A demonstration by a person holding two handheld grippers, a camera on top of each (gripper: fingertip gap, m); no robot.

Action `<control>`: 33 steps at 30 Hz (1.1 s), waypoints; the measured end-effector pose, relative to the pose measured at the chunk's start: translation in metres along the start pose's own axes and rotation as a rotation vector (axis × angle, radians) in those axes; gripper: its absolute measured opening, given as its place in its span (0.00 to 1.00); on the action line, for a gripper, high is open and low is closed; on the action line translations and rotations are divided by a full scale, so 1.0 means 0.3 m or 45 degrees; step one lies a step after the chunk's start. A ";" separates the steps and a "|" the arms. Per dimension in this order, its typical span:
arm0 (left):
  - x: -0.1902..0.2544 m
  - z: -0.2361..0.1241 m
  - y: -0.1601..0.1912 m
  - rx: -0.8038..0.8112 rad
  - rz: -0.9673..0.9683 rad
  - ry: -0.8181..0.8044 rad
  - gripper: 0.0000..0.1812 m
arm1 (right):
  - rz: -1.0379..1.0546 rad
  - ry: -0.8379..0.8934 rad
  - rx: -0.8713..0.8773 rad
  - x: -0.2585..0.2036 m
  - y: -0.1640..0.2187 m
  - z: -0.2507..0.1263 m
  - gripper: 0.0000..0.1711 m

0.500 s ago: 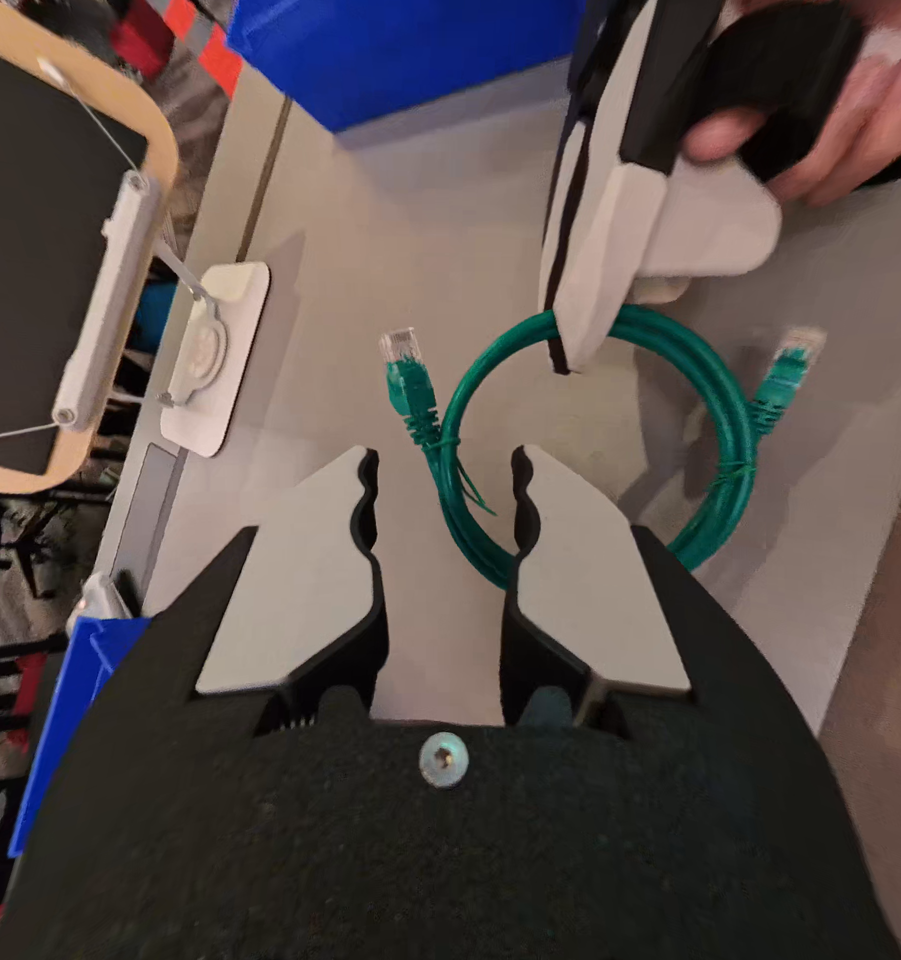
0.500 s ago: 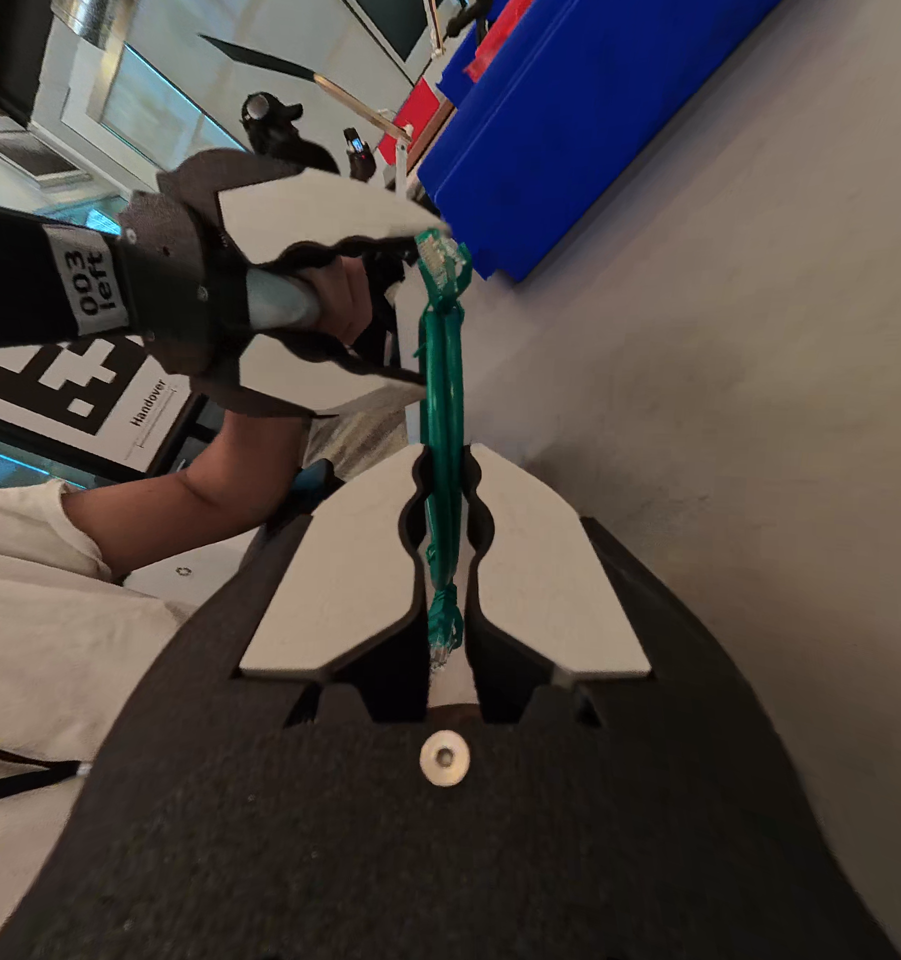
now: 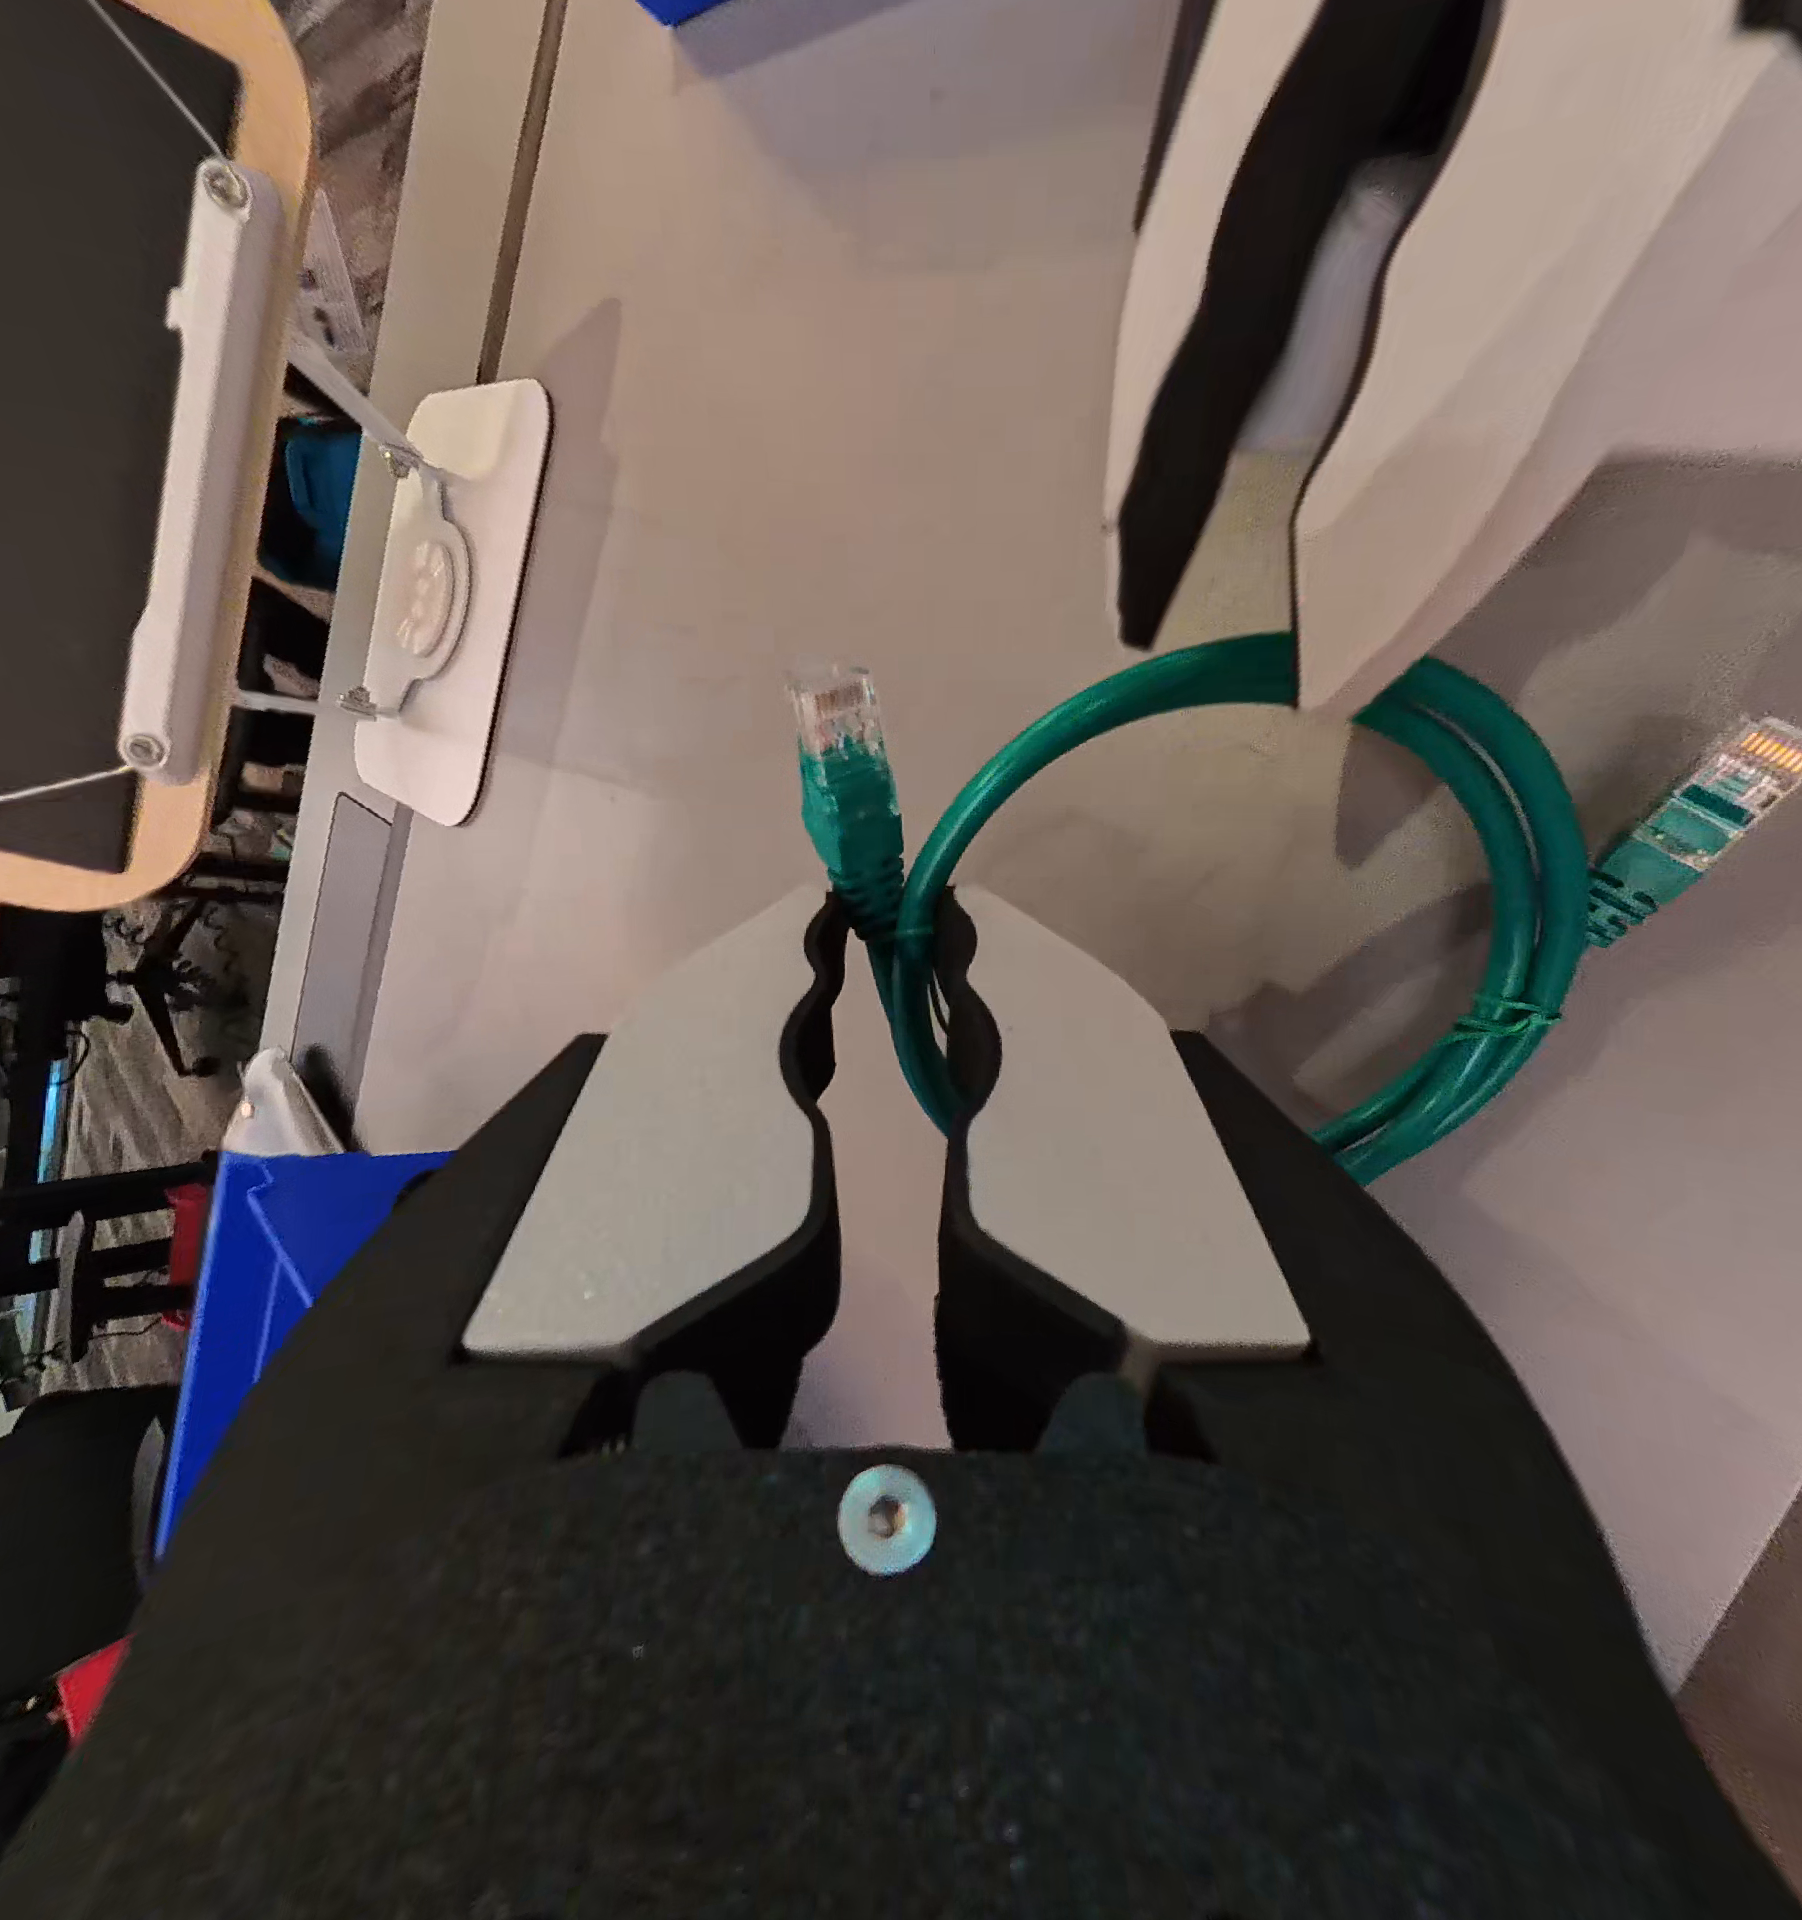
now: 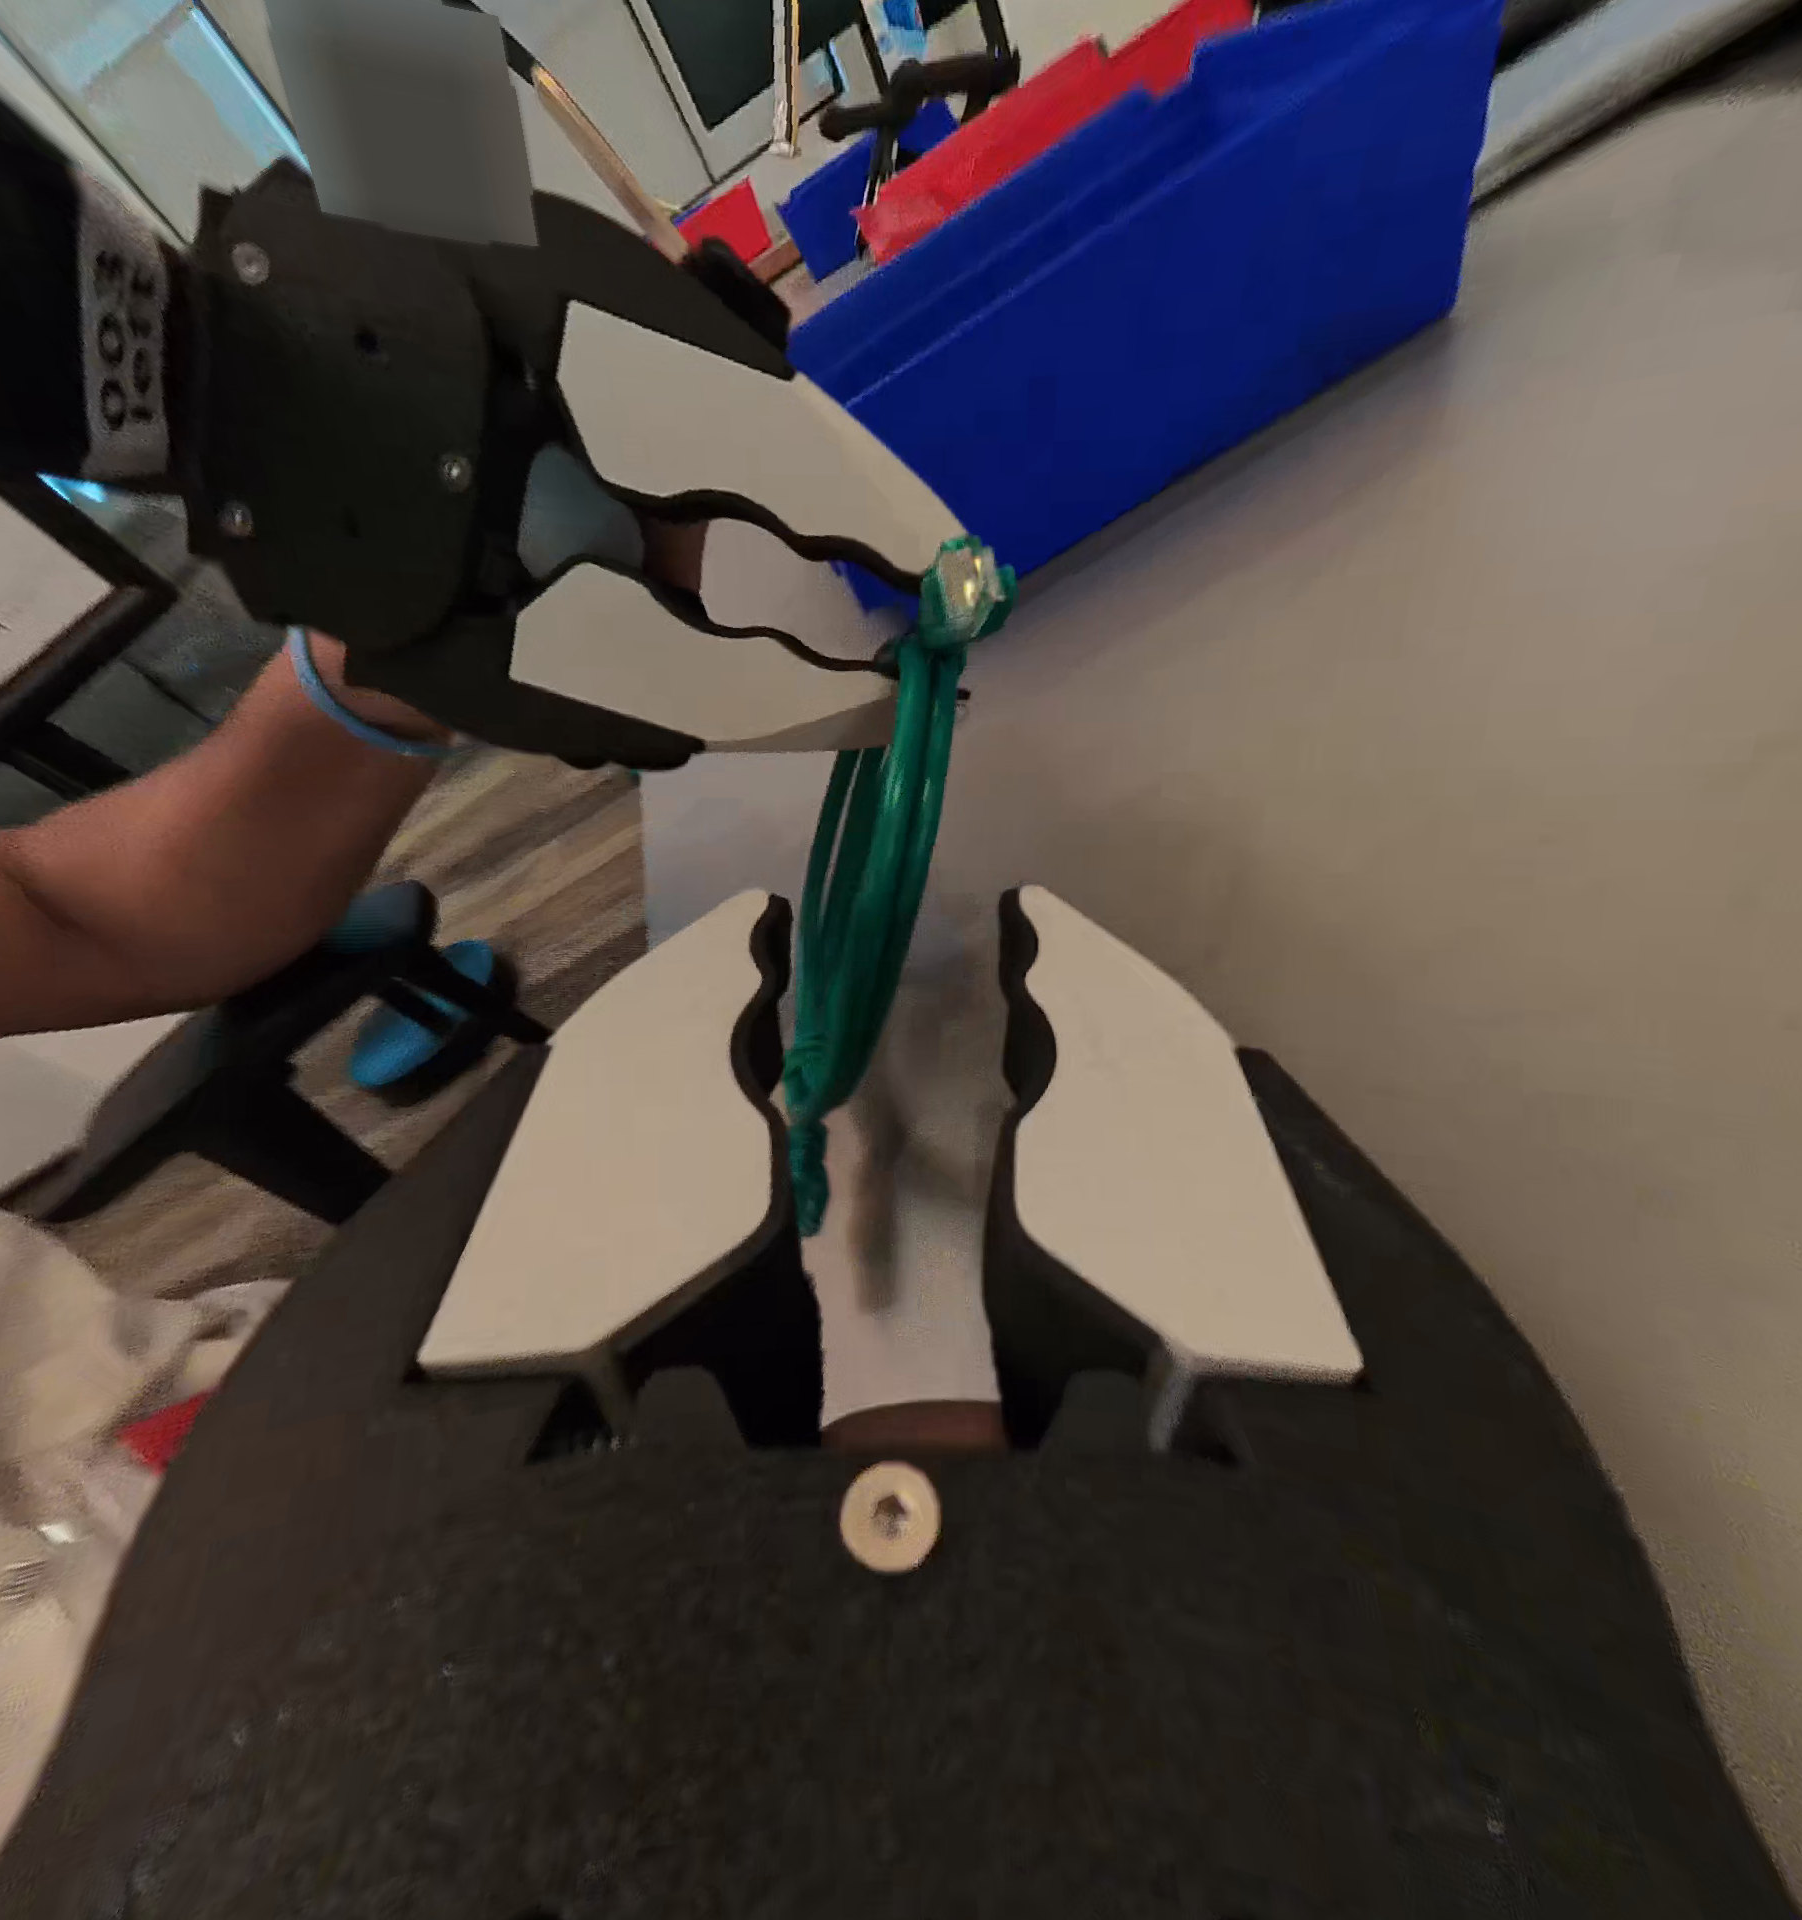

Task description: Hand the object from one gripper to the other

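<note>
A coiled green network cable (image 3: 1084,717) with clear plugs hangs in the air above the grey table (image 3: 772,416). My left gripper (image 3: 892,914) is shut on the coil just below one plug (image 3: 840,748). My right gripper (image 4: 895,904) is open, and the cable (image 4: 876,862) runs between its fingers, resting against the left one. In the left wrist view the right gripper (image 3: 1224,665) reaches down from the upper right over the top of the coil. In the right wrist view the left gripper (image 4: 907,665) pinches the far end of the coil.
A blue bin (image 4: 1136,343) stands on the table behind the cable. A white pad (image 3: 450,603) and a wood-framed black board (image 3: 45,468) sit at the table's left edge. Another blue bin (image 3: 253,1247) is low left. A person's forearm (image 4: 149,883) holds the left gripper. There is about 6 cm between the tips of the two grippers.
My left gripper moved forward and closed on the cable near its plug. My right gripper opened and no longer clamps the cable.
</note>
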State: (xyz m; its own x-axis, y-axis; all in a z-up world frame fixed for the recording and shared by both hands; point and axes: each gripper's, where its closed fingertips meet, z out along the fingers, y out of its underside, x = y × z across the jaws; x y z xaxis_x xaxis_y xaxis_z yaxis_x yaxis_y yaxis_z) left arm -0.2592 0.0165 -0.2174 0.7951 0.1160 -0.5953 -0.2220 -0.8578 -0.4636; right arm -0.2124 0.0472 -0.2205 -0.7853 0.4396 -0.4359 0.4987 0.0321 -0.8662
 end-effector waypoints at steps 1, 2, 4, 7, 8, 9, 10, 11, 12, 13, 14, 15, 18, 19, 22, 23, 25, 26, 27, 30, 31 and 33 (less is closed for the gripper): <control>-0.005 -0.008 0.004 0.012 0.010 0.014 0.09 | -0.065 0.023 0.012 0.003 -0.007 -0.007 0.24; -0.006 -0.018 0.003 0.034 0.024 0.042 0.09 | -0.134 0.048 0.022 0.007 -0.015 -0.015 0.25; 0.007 -0.041 -0.011 0.101 0.082 0.122 0.09 | -0.293 0.121 0.060 0.017 -0.044 -0.037 0.27; 0.032 -0.060 -0.016 0.089 0.060 0.336 0.09 | -0.695 0.325 0.078 0.036 -0.102 -0.065 0.30; 0.038 -0.066 -0.023 0.090 0.039 0.416 0.09 | -0.841 0.406 0.061 0.043 -0.121 -0.070 0.31; 0.048 -0.073 -0.032 0.092 0.015 0.508 0.09 | -0.978 0.485 0.040 0.048 -0.139 -0.073 0.33; 0.062 -0.081 -0.041 0.087 -0.025 0.621 0.09 | -1.110 0.564 0.013 0.052 -0.155 -0.077 0.35; 0.077 -0.090 -0.050 0.080 -0.072 0.745 0.09 | -1.241 0.642 -0.013 0.053 -0.166 -0.080 0.33; 0.093 -0.105 -0.064 0.086 -0.124 0.884 0.09 | -1.383 0.706 -0.019 0.048 -0.176 -0.080 0.32; 0.104 -0.127 -0.088 0.120 -0.185 1.033 0.09 | -1.520 0.762 0.005 0.038 -0.185 -0.081 0.32; 0.105 -0.145 -0.111 0.150 -0.256 1.164 0.09 | -1.635 0.810 0.037 0.029 -0.189 -0.080 0.33; 0.102 -0.160 -0.130 0.168 -0.331 1.290 0.09 | -1.724 0.855 0.048 0.027 -0.186 -0.079 0.33; 0.092 -0.173 -0.157 0.173 -0.488 1.593 0.09 | -1.923 0.991 0.064 0.021 -0.174 -0.080 0.34; 0.083 -0.178 -0.171 0.193 -0.561 1.698 0.09 | -2.029 1.031 0.064 0.010 -0.168 -0.080 0.33; 0.020 -0.154 -0.206 0.263 -0.803 1.881 0.09 | -2.250 1.114 0.025 -0.011 -0.146 -0.072 0.31; 0.003 -0.130 -0.207 0.260 -0.872 1.892 0.09 | -2.287 1.156 0.024 -0.014 -0.150 -0.072 0.31; 0.009 -0.102 -0.195 0.214 -0.927 1.923 0.09 | -2.332 1.210 -0.010 -0.008 -0.161 -0.072 0.31; 0.024 -0.096 -0.190 0.183 -0.937 1.940 0.09 | -2.336 1.241 -0.031 0.002 -0.171 -0.075 0.31; 0.045 -0.098 -0.185 0.153 -0.930 1.964 0.09 | -2.340 1.286 -0.043 0.014 -0.183 -0.082 0.32; 0.105 -0.105 -0.179 0.079 -0.924 2.012 0.09 | -2.411 1.296 -0.083 0.023 -0.173 -0.072 0.33; 0.120 -0.104 -0.176 0.050 -0.938 2.021 0.09 | -2.432 1.295 -0.097 0.024 -0.165 -0.066 0.33; 0.138 -0.097 -0.167 -0.027 -1.013 2.031 0.09 | -2.496 1.316 -0.124 0.028 -0.157 -0.063 0.30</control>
State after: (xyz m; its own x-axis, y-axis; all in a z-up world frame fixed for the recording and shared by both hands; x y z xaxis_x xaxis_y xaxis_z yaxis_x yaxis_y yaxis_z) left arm -0.1988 0.0498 -0.1997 0.4227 -0.0737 0.9033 0.4477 -0.8496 -0.2788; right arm -0.2355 0.0662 -0.1786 0.2170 -0.0096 0.9761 -0.3998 0.9114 0.0979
